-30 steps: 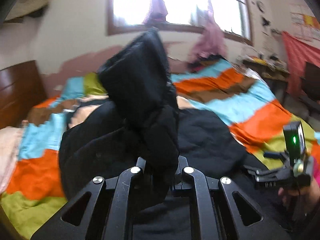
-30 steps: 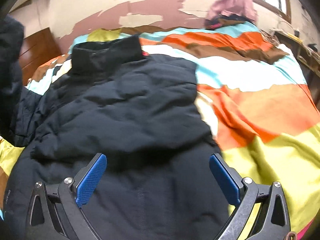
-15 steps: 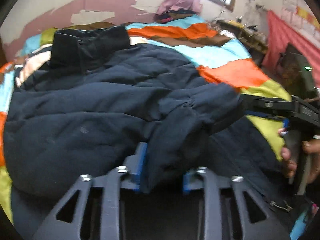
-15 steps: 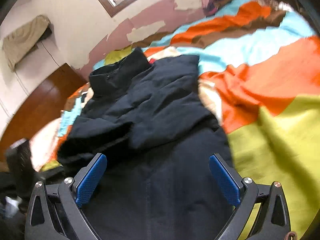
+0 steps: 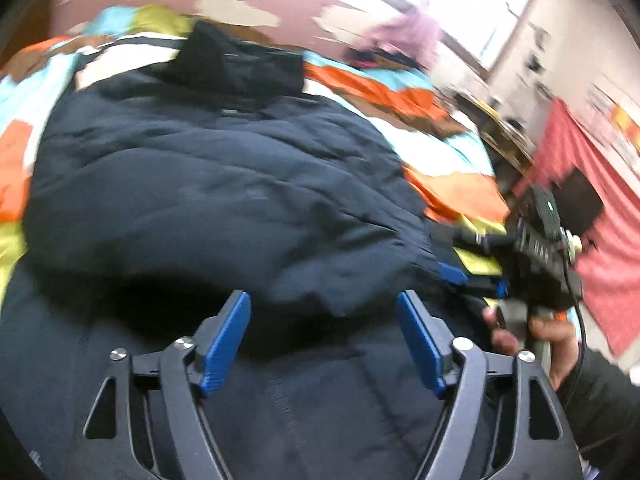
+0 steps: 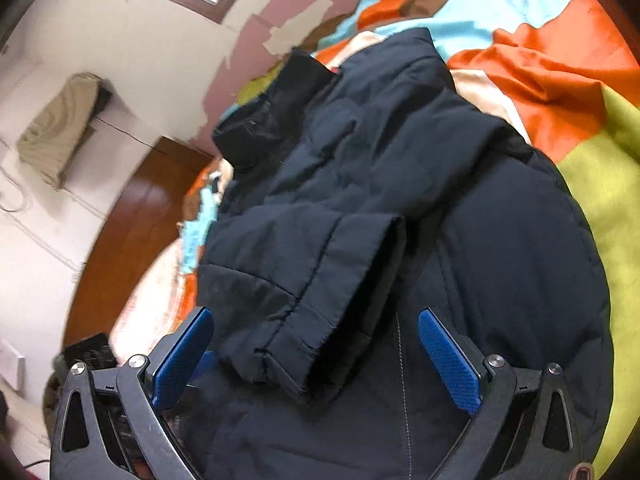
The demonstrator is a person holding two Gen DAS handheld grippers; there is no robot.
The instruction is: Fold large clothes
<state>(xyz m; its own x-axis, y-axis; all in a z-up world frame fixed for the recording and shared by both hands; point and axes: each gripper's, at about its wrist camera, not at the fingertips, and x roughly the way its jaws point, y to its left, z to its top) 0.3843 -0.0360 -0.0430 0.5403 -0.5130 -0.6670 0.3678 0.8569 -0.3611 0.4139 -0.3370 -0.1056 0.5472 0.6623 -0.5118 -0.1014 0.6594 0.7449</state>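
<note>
Opening left hand-held gripper (image 5: 324,340), jacket (image 5: 224,184) sleeve released

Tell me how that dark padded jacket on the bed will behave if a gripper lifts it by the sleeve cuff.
The jacket looks quilted and puffy, so it would probably sag and drape rather than hold shape. The sleeve cuff already lies folded across the body, suggesting floppy fabric that will trail. Its smooth shell may slip between the pads, and its bulk likely drags on the bedspread.
</note>
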